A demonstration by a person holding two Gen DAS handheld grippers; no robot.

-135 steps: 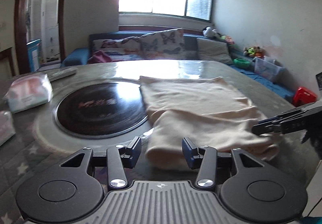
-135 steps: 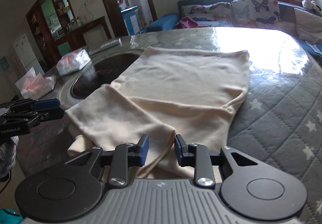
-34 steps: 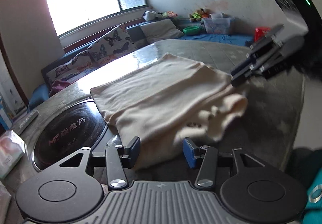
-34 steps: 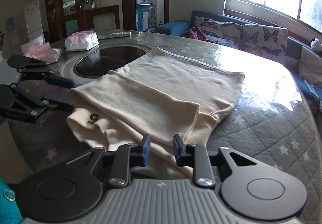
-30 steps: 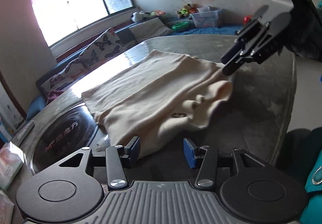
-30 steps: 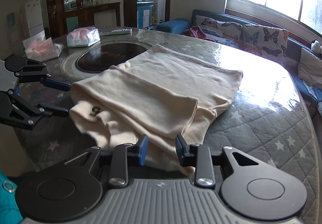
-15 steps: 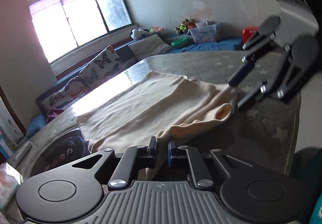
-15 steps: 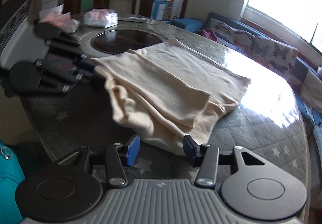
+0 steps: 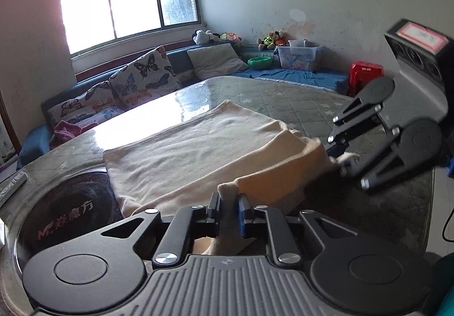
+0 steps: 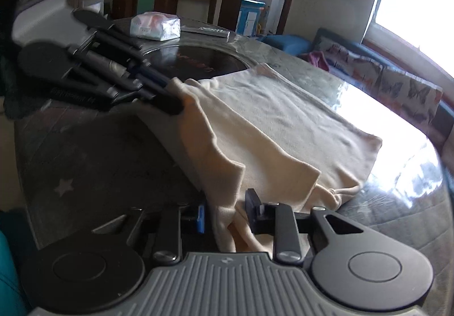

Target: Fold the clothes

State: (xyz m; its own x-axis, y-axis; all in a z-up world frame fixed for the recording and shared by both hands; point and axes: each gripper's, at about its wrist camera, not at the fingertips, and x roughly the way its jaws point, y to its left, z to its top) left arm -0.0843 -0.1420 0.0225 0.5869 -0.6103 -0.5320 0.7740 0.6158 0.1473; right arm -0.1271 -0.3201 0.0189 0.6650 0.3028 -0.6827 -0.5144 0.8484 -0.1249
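Between the jaws of the left gripper, low centre of the left wrist view, a bunched corner of the cream garment is pinched. The jaws are easing apart slightly, yet the cloth is kept clamped between the pads. At the bottom centre of the right wrist view, a second corner of the garment is enclosed by the right gripper. Its jaws are closing; a gap is seen beside the right pad, so a firm grip is not confirmed. The near edge is raised off the table and stretched between the two grippers, judged so that it can be carried over the rest as one fold. The remainder of the garment is left flat toward mid-frame, its far left edge overlapping the dark round inset. A wrapped pack is noted at upper left, well apart from the cloth.
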